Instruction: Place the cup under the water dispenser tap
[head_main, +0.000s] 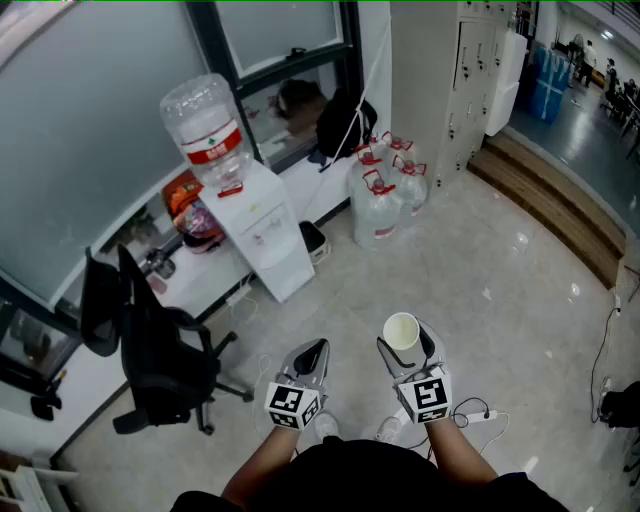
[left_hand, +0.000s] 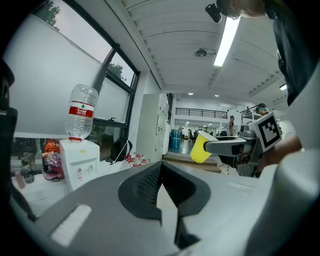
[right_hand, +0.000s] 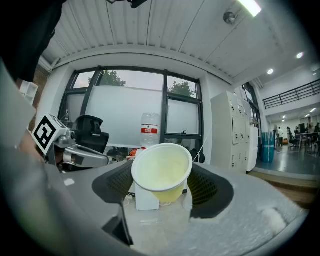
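Note:
A white water dispenser with a clear bottle on top stands by the window wall, well ahead of both grippers. My right gripper is shut on a pale yellow paper cup, held roughly level with its mouth towards the camera. In the right gripper view the cup fills the gap between the jaws and hides most of the dispenser. My left gripper is beside it, shut and holding nothing. The left gripper view shows the dispenser far left and the cup to the right.
A black office chair stands left of the dispenser's front. Several full water jugs and a dark backpack sit to its right. Grey lockers and a wooden step lie further right. A white power strip lies near the person's feet.

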